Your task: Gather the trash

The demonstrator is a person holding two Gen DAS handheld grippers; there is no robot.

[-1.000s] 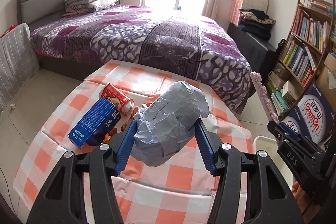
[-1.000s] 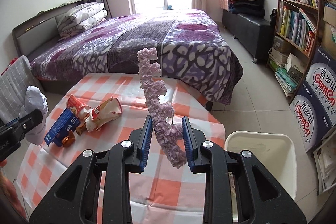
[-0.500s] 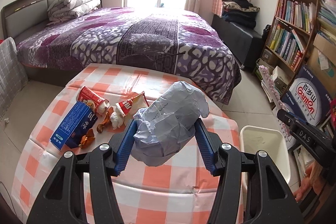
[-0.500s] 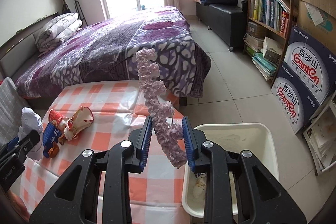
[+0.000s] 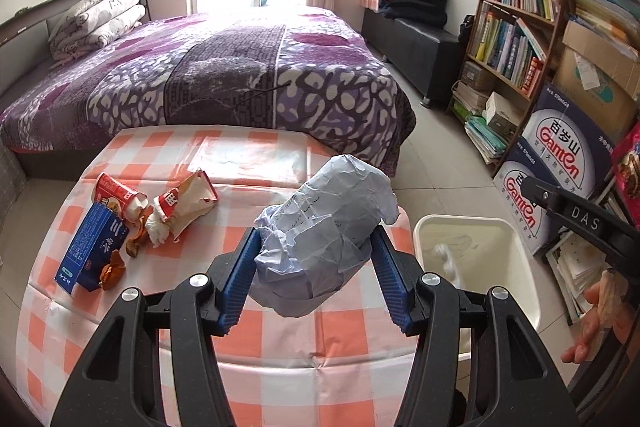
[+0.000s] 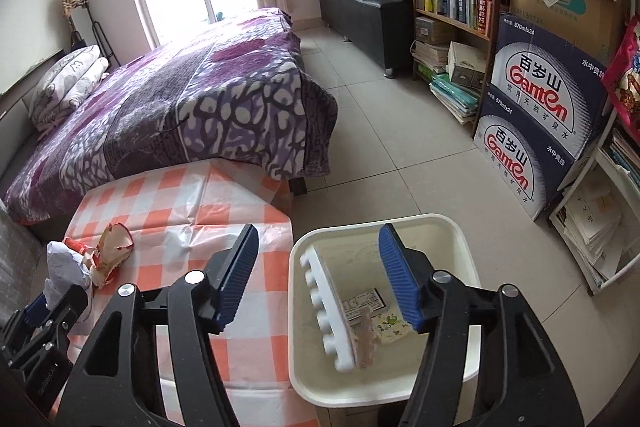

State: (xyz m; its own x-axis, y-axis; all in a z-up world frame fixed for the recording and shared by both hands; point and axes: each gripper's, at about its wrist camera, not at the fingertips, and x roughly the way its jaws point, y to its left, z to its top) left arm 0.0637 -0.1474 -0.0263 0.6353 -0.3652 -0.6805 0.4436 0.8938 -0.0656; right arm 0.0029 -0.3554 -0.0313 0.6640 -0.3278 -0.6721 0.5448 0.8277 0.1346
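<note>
My left gripper [image 5: 316,239] is shut on a crumpled ball of pale paper [image 5: 328,223], held above the checked table near its right edge. My right gripper [image 6: 318,233] hangs over the white bin [image 6: 460,239], jaws opening, nothing between the pads. The long bumpy strip [image 6: 326,307], white on this side with pink at its edge, is loose inside the bin, tilted against the left wall. The bin [image 5: 516,267] stands on the floor right of the table. More trash lies on the table: a blue box [image 5: 90,251], a red cup [image 5: 116,193], a torn wrapper [image 5: 188,199].
Orange peel [image 5: 112,271] lies by the blue box. A printed card [image 6: 366,303] and paper scraps lie in the bin. A purple bed [image 5: 240,75] is behind the table. Bookshelves [image 5: 516,15] and water cartons [image 6: 536,115] line the right side. A hand [image 5: 600,311] holds the right gripper.
The right gripper swung right from the table to over the bin and opened; the strip it held has dropped into the bin. The left gripper carried the paper ball rightward.
</note>
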